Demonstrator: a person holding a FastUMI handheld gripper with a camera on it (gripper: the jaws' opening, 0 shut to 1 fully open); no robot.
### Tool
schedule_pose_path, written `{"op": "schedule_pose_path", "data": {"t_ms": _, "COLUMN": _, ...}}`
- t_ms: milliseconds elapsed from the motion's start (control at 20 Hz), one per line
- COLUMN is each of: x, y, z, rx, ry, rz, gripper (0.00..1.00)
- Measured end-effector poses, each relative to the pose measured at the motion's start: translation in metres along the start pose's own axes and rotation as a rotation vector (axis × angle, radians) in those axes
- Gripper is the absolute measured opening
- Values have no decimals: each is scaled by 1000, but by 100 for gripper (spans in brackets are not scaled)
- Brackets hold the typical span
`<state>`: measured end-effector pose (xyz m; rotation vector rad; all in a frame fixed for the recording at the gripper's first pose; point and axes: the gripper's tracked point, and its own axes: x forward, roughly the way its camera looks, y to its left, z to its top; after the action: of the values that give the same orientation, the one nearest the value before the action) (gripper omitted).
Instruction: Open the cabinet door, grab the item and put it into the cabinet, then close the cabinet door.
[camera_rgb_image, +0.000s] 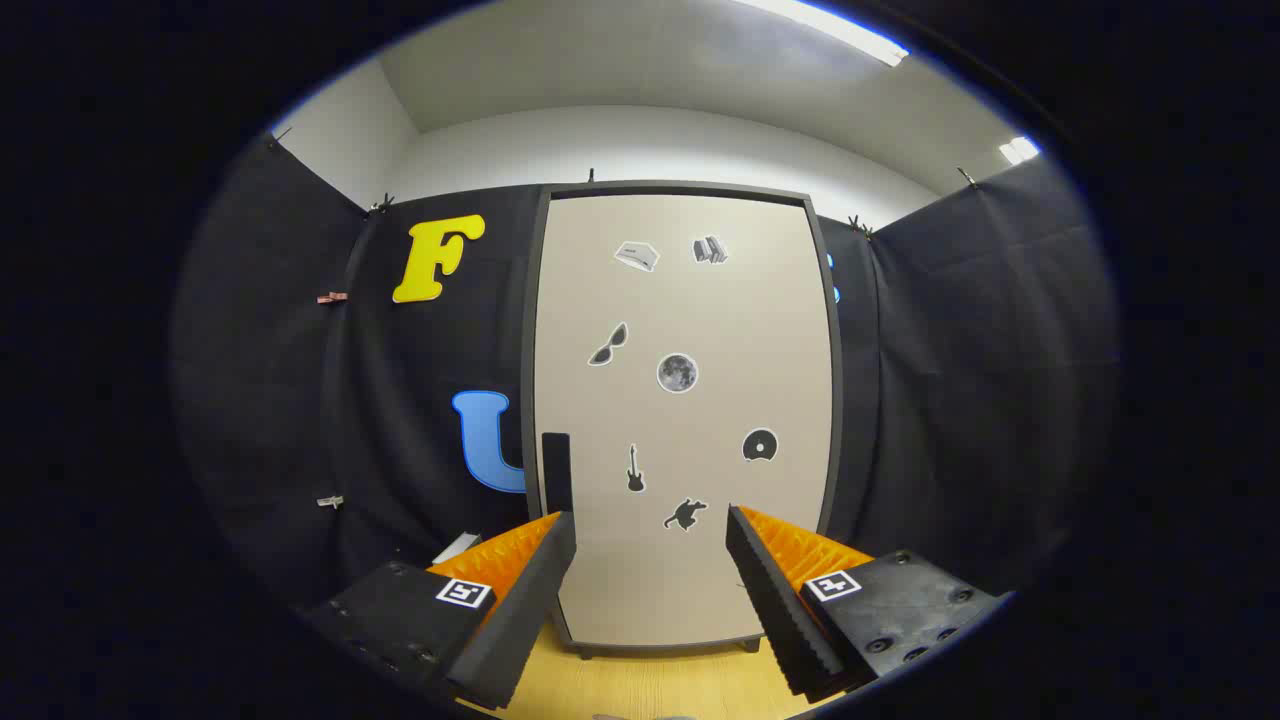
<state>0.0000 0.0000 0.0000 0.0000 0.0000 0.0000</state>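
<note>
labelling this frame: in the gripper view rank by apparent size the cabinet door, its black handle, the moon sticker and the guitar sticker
1. cabinet door, shut, beyond the open gripper
2. black handle, at the door's edge
3. moon sticker
4. guitar sticker, longer but much thinner than the moon, so these two are close

My gripper (650, 520) stands open, nothing between its ridged, foam-like fingers (770, 590), which look matt and rough; their mounts are hard matt plastic. Ahead stands the tall beige cabinet door (690, 600), a smooth, matt panel (laminate, by the look of it) in a dark matt frame, dotted with small glossy-edged paper stickers (677, 373). Its upright black handle (556, 470) looks like dull plastic. Below lies a pale wood-grain tabletop (640, 685), smooth with a satin finish.
</note>
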Motion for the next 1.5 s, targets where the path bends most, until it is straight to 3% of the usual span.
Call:
{"op": "schedule_pose_path", "data": {"t_ms": 900, "x": 15, "y": 10, "z": -9, "rx": 27, "ry": 19, "rz": 33, "gripper": 98}}
{"op": "schedule_pose_path", "data": {"t_ms": 1500, "x": 65, "y": 69, "z": -31, "rx": 38, "ry": 39, "rz": 77, "gripper": 97}}
